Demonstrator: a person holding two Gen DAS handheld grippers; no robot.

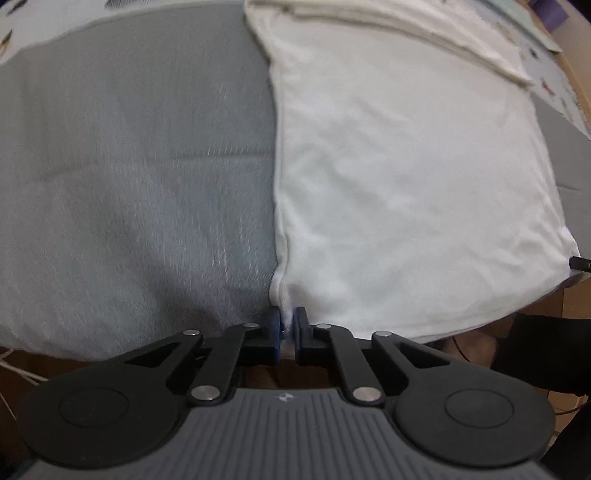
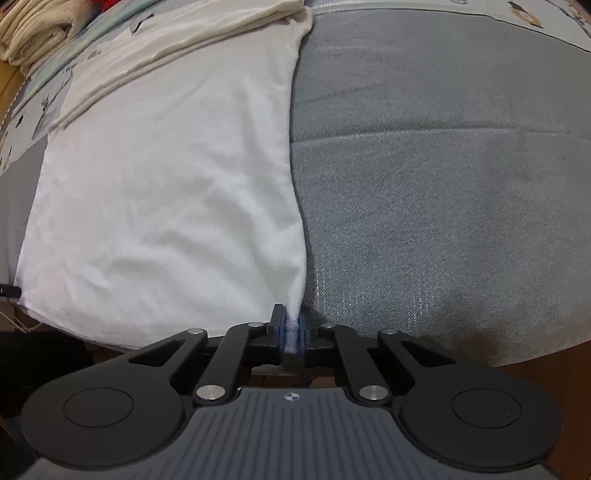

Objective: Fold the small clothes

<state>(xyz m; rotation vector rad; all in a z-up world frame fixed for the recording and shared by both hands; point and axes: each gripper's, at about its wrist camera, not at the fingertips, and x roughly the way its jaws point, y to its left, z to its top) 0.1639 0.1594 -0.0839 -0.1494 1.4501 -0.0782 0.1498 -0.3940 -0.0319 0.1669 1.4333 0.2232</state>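
Note:
A white garment (image 1: 406, 166) lies flat on a grey mat (image 1: 129, 166), its far part folded over in cream layers. My left gripper (image 1: 287, 332) is shut on the garment's near left corner at the mat's front edge. In the right wrist view the same white garment (image 2: 166, 184) fills the left half on the grey mat (image 2: 443, 184). My right gripper (image 2: 291, 334) is shut on its near right corner, with white cloth pinched between the blue pads.
A stack of cream folded cloth (image 2: 33, 29) sits at the far left. A patterned sheet (image 2: 44, 103) lies beyond the mat. The mat's front edge drops to brown floor (image 1: 572, 295). A dark object (image 1: 554, 350) is at the lower right.

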